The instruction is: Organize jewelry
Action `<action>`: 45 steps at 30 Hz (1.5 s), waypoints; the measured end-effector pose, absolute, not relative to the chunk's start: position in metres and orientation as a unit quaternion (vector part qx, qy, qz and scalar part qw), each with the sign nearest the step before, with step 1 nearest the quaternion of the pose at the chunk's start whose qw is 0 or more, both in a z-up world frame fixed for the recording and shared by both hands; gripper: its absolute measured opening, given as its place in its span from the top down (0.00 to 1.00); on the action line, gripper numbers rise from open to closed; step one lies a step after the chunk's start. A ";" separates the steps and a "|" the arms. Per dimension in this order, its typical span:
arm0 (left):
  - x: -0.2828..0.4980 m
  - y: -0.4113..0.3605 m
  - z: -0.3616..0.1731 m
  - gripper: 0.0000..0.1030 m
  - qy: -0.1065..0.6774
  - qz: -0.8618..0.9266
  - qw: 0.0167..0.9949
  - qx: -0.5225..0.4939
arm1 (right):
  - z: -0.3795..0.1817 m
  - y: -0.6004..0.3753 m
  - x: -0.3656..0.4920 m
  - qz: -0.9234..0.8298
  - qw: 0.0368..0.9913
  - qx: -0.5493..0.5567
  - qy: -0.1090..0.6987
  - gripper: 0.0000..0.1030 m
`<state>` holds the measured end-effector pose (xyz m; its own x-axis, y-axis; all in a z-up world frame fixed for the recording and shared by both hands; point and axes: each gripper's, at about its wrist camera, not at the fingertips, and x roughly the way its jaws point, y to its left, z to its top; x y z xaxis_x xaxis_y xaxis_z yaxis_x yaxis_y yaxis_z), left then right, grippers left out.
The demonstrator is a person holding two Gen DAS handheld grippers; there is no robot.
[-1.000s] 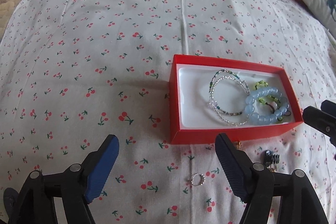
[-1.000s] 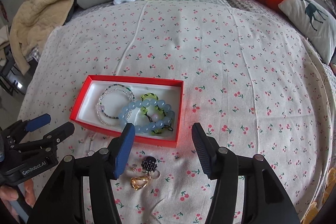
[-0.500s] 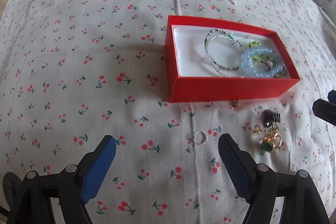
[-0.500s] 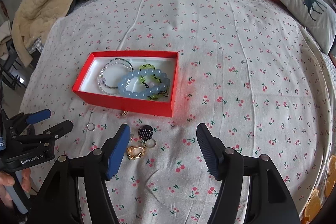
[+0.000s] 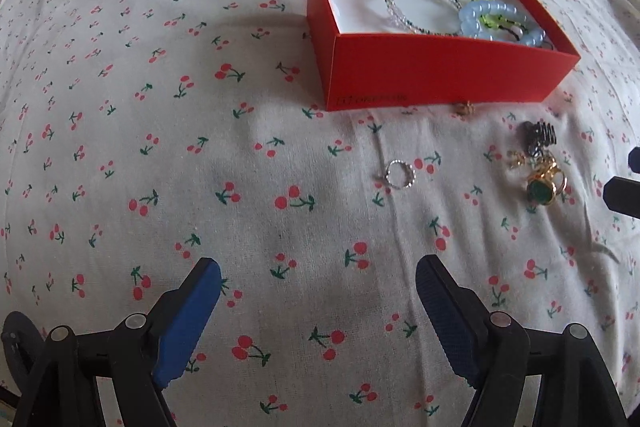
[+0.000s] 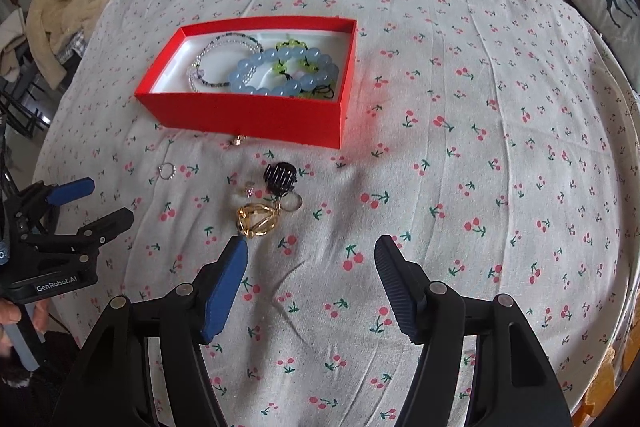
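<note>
You are holding your left gripper [image 5: 318,281] and your right gripper [image 6: 311,255] over the bed [image 6: 460,107], both with jaws wide apart and nothing in them. Just in front of the right one, on the near side of the red box [image 6: 256,115], a gold ring [image 6: 256,221], a black clip [image 6: 280,177] and a thin silver ring [image 6: 167,171] are still lying loose. A tiny gold bit [image 6: 239,140] is sitting right against the box. Inside the box, the blue bead bracelet [image 6: 280,73] and the other bracelets are already resting. So the job is looking about half done.
</note>
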<state>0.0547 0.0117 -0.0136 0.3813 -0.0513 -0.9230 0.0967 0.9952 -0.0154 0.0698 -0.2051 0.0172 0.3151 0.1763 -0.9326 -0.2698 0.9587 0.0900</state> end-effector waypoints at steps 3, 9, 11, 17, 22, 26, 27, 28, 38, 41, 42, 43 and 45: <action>0.052 0.009 -0.020 0.19 0.562 -0.045 0.825 0.035 | 0.006 -0.202 0.069 0.141 0.797 -0.043 0.585 0.33; 0.052 0.006 -0.026 0.19 0.569 -0.045 0.820 0.049 | -0.009 -0.192 0.073 0.150 0.778 -0.029 0.610 0.33; 0.053 0.007 -0.026 0.19 0.570 -0.043 0.819 0.046 | -0.012 -0.187 0.076 0.153 0.773 -0.024 0.615 0.33; 0.057 0.008 -0.027 0.19 0.573 -0.040 0.818 0.035 | -0.016 -0.176 0.087 0.146 0.773 -0.010 0.617 0.34; 0.058 0.011 -0.026 0.19 0.572 -0.040 0.818 0.034 | -0.017 -0.169 0.092 0.144 0.776 -0.004 0.614 0.54; 0.058 0.012 -0.023 0.19 0.568 -0.042 0.821 0.026 | -0.017 -0.168 0.095 0.150 0.776 0.000 0.613 0.83; 0.057 0.010 -0.021 0.19 0.566 -0.043 0.823 0.023 | -0.017 -0.167 0.096 0.153 0.775 0.002 0.613 0.86; 0.057 0.008 -0.019 0.19 0.564 -0.046 0.824 0.021 | -0.016 -0.167 0.097 0.154 0.775 0.003 0.613 0.87; 0.064 -0.024 -0.013 0.19 0.554 -0.069 0.829 0.025 | 0.004 -0.196 0.092 0.145 0.791 0.010 0.595 0.98; 0.065 -0.032 -0.011 0.19 0.552 -0.073 0.830 0.027 | 0.007 -0.205 0.095 0.136 0.794 0.022 0.592 0.97; 0.066 -0.033 -0.011 0.19 0.551 -0.074 0.831 0.026 | 0.008 -0.208 0.095 0.135 0.796 0.032 0.589 0.97; 0.066 -0.034 -0.010 0.19 0.551 -0.075 0.831 0.025 | 0.008 -0.211 0.096 0.135 0.795 0.048 0.590 0.95; 0.067 -0.035 -0.010 0.19 0.551 -0.075 0.831 0.026 | 0.005 -0.216 0.099 0.140 0.784 0.074 0.600 0.92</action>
